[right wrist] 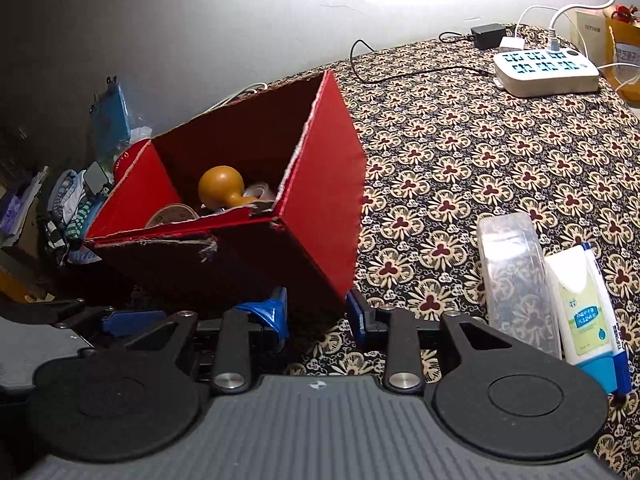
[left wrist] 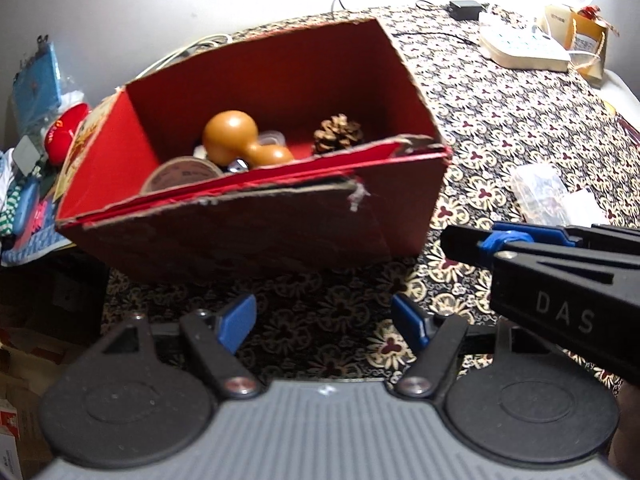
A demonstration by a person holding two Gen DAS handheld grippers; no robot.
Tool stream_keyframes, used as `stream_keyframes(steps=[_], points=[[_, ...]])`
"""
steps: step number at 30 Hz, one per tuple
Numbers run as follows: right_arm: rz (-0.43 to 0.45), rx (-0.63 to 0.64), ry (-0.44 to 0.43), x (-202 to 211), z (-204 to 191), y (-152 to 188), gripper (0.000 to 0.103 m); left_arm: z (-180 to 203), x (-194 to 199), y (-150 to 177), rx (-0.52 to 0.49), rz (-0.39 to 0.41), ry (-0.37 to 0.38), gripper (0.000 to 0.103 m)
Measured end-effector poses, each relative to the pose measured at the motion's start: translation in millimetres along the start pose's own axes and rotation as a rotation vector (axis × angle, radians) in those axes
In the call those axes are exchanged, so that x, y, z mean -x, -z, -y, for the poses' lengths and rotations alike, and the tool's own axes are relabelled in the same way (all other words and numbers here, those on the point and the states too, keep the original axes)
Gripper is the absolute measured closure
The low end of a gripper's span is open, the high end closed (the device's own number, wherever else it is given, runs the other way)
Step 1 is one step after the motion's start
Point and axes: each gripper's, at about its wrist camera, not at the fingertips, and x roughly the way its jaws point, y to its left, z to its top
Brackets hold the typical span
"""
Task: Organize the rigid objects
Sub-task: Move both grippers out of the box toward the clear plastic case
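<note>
Both claws stood apart and empty—left claw, right claw—near the clear plastic case, judged light, stiff, slippery—best gripped across its narrow sides.

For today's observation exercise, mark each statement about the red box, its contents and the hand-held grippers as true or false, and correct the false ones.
1. A pine cone lies inside the red box. True.
2. The left hand-held gripper grips a gourd. False: it is open and empty; the orange gourd sits in the box.
3. The white tube lies inside the box. False: it lies on the patterned cloth.
4. A power strip sits on the cloth. True.
</note>
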Motion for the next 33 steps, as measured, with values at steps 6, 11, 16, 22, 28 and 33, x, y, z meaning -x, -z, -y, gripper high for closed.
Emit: stream_keyframes(steps=[6,11,16,22,28,33], points=[[-0.005,-0.025,0.02,3,14,2,0.087,15,-8,-1,-0.026,-0.021,0.023,0.029],[-0.005,-0.045,0.037,6,28,3,0.087,28,-13,-3,-0.051,-0.035,0.046,0.029],[-0.003,-0.059,0.053,8,40,2,0.087,43,-18,-6,-0.075,-0.049,0.067,0.029],[0.015,-0.068,0.099,14,60,3,0.087,57,-25,-9,-0.094,-0.067,0.099,0.029],[0.019,-0.117,0.145,19,87,3,0.087,69,-35,-13,-0.108,-0.087,0.14,0.029],[0.023,-0.144,0.169,21,102,1,0.087,80,-43,-17,-0.116,-0.107,0.165,0.029]])
